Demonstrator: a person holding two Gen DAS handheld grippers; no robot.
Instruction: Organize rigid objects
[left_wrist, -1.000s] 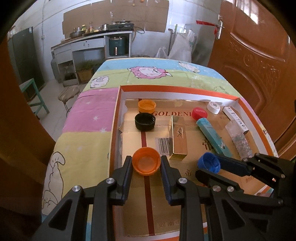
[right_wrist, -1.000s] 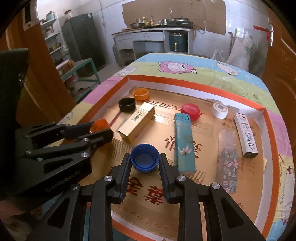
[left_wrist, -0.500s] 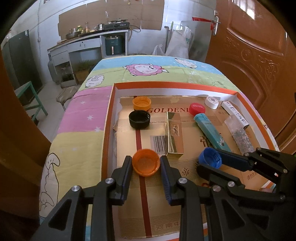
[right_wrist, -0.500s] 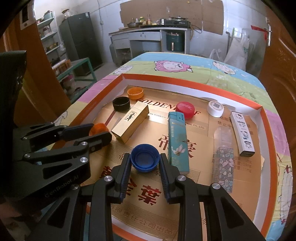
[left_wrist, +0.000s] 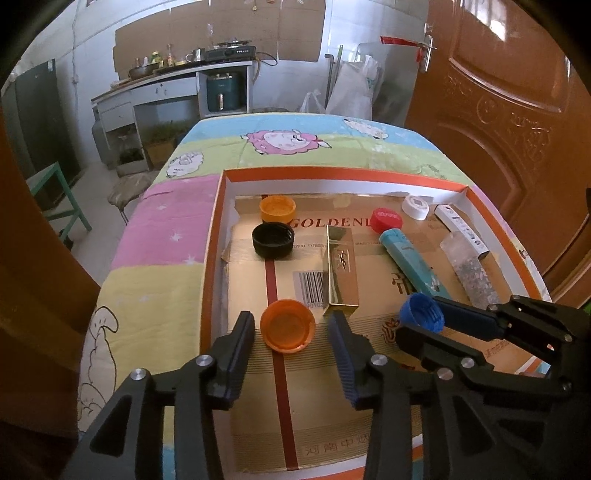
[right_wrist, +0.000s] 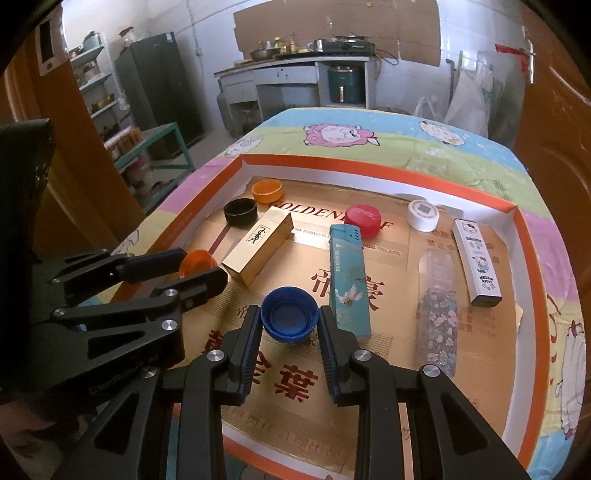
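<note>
Walls: you face white walls (left_wrist: 373, 33) with cardboard sheets (left_wrist: 221, 27) fixed high.
Counter: a grey counter (right_wrist: 280, 79) with a stove (right_wrist: 347, 45) and pots stands ahead of you.
Door: a brown wooden door (left_wrist: 498, 110) is on your right.
Left side: a dark fridge (right_wrist: 159, 85) and a green stool (left_wrist: 59, 199).
Floor: pale floor (left_wrist: 99, 218).

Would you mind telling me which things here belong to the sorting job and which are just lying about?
Job:
- orange cap, between the left gripper, whose jaws have just opened
- blue cap, clamped by the right gripper
- tray

Lying about:
- stove
- green stool
</note>
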